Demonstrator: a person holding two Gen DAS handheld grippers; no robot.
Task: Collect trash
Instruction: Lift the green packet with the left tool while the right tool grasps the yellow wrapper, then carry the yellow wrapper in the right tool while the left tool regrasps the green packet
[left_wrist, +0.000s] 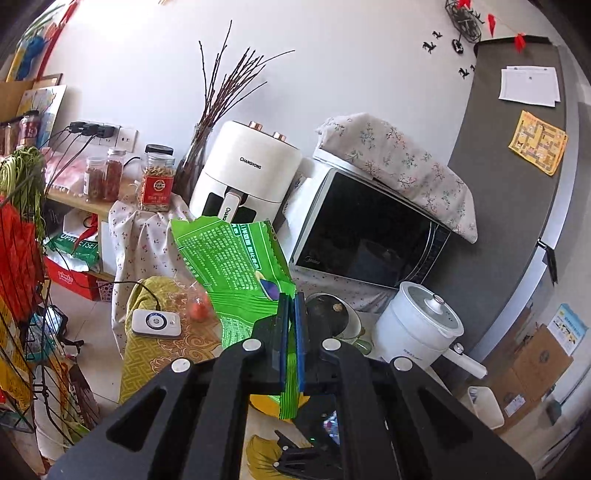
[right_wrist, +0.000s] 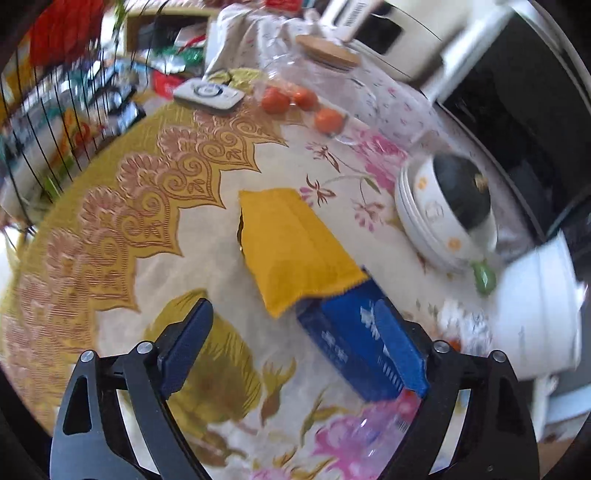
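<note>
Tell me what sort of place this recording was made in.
Most likely a home kitchen or dining corner: an air fryer and a microwave stand against the wall, beside a cloth-covered table with bowls.

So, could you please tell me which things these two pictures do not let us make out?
- Left wrist view: the lower part of the green wrapper is hidden behind the left hand-held gripper, shut on it.
- Right wrist view: the print on the blue box is blurred, and a finger of the open right hand-held gripper covers part of it.
- Right wrist view: the yellow packet shows no readable label.
</note>
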